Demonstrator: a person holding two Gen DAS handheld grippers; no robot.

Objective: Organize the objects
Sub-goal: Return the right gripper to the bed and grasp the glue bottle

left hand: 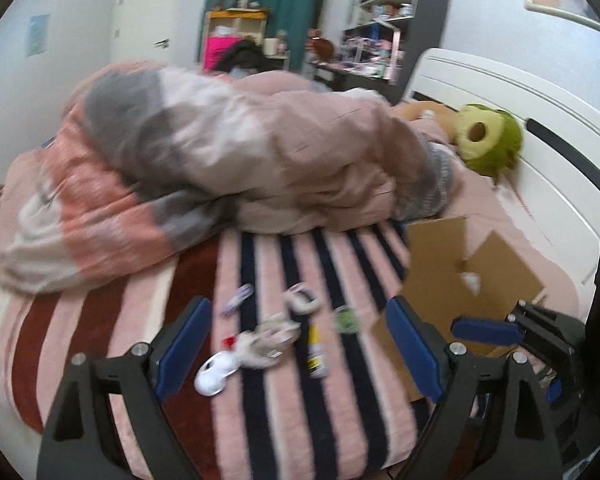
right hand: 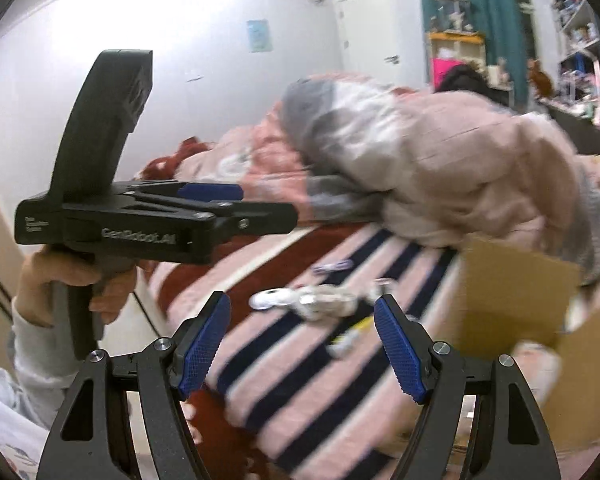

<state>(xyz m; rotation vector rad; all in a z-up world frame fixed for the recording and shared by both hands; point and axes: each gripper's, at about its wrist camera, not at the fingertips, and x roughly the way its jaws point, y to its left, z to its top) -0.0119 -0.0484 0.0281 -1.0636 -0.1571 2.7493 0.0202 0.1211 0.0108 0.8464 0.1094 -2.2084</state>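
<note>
Left wrist view: our left gripper (left hand: 296, 350) hangs over the pink striped blanket (left hand: 284, 400), jaws wide apart and empty, framing the scattered small items, namely a white earbud case (left hand: 213, 372), a yellow-capped tube (left hand: 315, 350) and a white-purple tube (left hand: 236, 299), with the open brown cardboard box (left hand: 460, 276) just beside them, likely the drop spot. Right wrist view: our right gripper (right hand: 302, 344) is likewise spread wide holding nothing, aimed at the same blurred clutter, box flap at right; the other gripper shows side-on at left, jaw gap unreadable there.
</note>
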